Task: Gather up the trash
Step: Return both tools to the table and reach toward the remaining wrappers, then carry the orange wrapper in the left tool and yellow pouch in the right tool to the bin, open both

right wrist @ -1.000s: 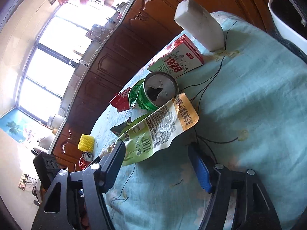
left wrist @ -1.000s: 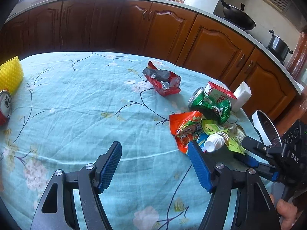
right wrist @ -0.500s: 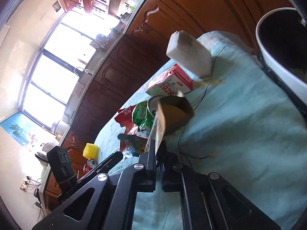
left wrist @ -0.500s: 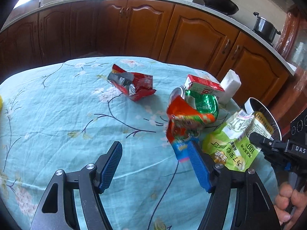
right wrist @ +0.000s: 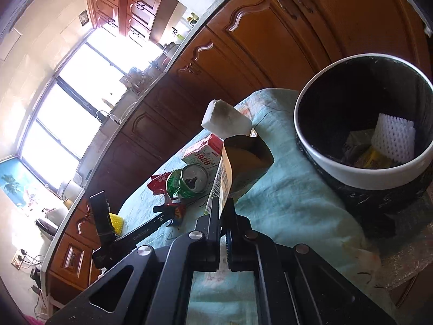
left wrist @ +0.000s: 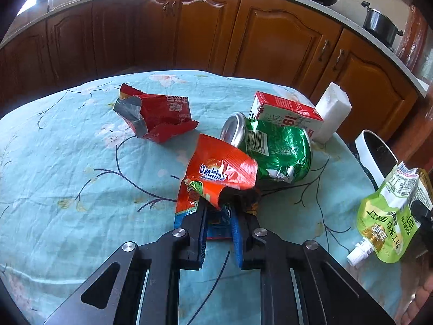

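Left gripper (left wrist: 218, 211) jaws have just closed on the orange snack wrapper (left wrist: 216, 173), lying on the counter (left wrist: 67, 176) against the green can (left wrist: 278, 154). Right gripper (right wrist: 223, 211), clamped on the green pouch (right wrist: 240, 162), has risen toward the bin (right wrist: 360, 173). Two items secured; drop next.

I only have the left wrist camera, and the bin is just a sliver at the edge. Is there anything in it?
Observer: Yes. The bin holds a white foam net and a yellowish wrapper.
Operator: Is the right gripper properly closed on the green pouch?
Observer: Yes. The right gripper is shut on the pouch, pinching its lower edge.
Operator: Any trash outside my frame?
Observer: A yellow foam piece lies near the table's far edge.
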Demonstrator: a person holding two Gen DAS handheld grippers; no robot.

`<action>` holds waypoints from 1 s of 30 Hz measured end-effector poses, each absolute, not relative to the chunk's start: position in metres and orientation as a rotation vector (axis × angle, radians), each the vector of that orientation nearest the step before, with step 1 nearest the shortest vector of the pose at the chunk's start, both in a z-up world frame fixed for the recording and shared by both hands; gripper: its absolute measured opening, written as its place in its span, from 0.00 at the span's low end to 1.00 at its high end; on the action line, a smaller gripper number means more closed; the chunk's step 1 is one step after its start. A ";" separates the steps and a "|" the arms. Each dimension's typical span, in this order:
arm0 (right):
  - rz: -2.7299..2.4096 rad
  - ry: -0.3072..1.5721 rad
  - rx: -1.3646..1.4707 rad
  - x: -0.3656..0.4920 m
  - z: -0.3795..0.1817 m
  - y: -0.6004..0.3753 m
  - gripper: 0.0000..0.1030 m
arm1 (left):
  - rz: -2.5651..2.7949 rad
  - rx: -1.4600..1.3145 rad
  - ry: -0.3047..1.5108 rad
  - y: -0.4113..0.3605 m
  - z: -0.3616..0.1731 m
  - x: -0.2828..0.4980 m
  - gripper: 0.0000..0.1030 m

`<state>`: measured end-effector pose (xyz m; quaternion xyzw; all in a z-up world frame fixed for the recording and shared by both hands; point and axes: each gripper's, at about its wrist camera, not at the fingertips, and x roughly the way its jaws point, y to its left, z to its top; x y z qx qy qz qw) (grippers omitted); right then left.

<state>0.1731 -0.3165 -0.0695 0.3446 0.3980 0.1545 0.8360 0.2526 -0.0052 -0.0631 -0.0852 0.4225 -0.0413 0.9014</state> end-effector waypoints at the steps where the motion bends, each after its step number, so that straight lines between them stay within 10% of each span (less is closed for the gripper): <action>1: 0.324 0.837 0.727 0.172 -0.069 -0.321 0.03 | -0.083 -0.167 0.864 -0.007 -0.061 0.251 0.04; 30: 0.050 0.645 0.418 0.135 -0.017 -0.399 0.03 | -0.473 -0.077 0.763 -0.176 -0.007 0.232 0.00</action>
